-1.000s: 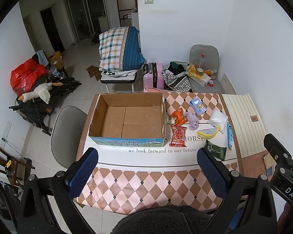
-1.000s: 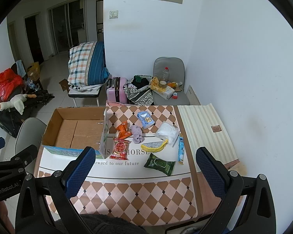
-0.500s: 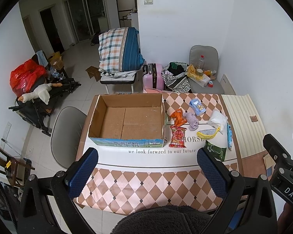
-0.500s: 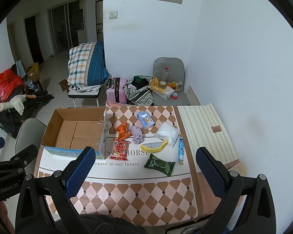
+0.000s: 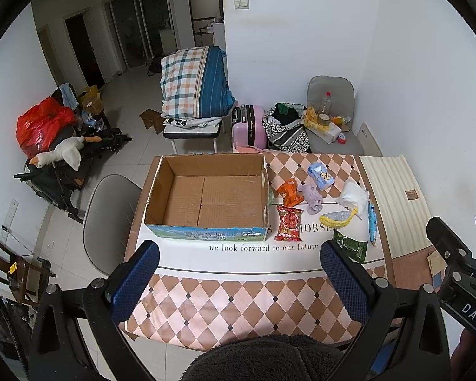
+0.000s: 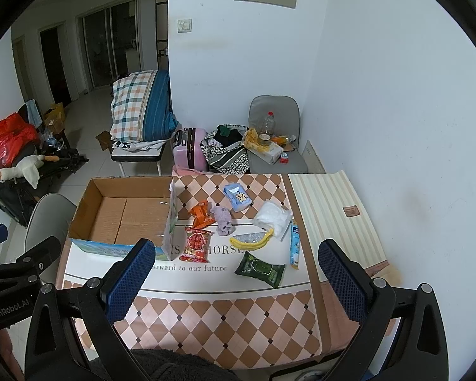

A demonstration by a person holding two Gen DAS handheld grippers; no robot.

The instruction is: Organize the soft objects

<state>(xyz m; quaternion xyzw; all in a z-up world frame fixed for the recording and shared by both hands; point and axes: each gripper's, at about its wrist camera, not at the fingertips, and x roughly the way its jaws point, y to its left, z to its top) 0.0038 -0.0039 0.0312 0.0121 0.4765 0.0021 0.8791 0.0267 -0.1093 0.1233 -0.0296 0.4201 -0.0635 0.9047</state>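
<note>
Left gripper (image 5: 239, 281) spread wide and holding nothing above the bench (image 5: 238, 301), right gripper (image 6: 236, 281) likewise spread, cardboard box (image 5: 206, 197) ahead-left of both, soft packets (image 6: 238, 228) scattered beyond the right gripper, beside the box.

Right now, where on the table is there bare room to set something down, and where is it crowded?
Free: the checkered near strip between both open grippers and the printed slogan; the striped mat right of the blue tube; the cardboard box floor. Crowded: the packets and cloths between box and mat, from the red packet to the green pack.
</note>
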